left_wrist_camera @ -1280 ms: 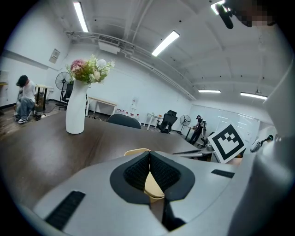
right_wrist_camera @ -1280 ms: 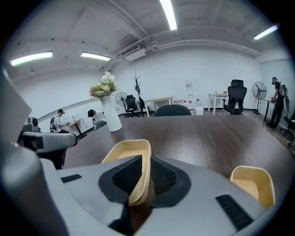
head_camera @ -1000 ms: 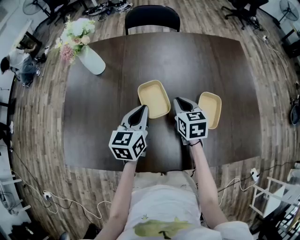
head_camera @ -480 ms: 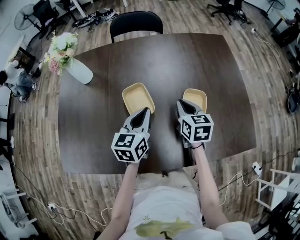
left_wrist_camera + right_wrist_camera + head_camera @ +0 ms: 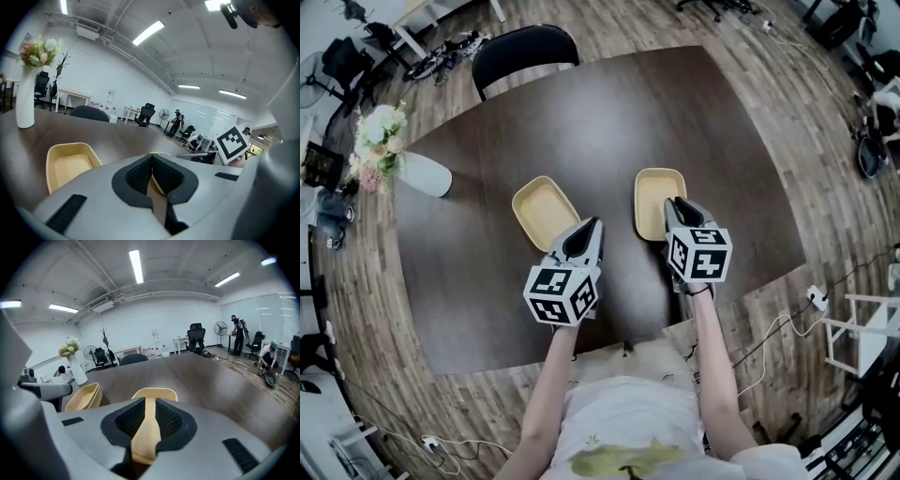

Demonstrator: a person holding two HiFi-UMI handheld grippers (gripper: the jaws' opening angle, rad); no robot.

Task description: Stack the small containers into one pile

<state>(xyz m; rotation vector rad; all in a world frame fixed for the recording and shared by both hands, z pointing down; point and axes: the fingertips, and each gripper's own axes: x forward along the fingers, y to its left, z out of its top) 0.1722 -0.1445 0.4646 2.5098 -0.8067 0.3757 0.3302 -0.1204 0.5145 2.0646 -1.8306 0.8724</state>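
Two shallow yellow containers lie side by side on the dark table (image 5: 609,112). The left container (image 5: 544,208) (image 5: 70,164) (image 5: 84,397) sits just ahead and left of my left gripper (image 5: 592,223) (image 5: 151,159), which is shut with nothing in it. The right container (image 5: 654,192) (image 5: 154,393) lies under the tip of my right gripper (image 5: 678,201) (image 5: 145,416). That gripper's jaws are opening. Only a narrow gap shows between them, and the container's near end fills it. I see no firm grip on it.
A white vase (image 5: 422,174) (image 5: 24,103) with pale flowers stands at the table's far left. A black chair (image 5: 520,52) is at the far edge. The table's near edge runs just behind both grippers. Cables trail on the wooden floor.
My right gripper has come from beside the right container to over its near end. The left gripper has edged toward the left container's corner. The two containers keep their spacing.
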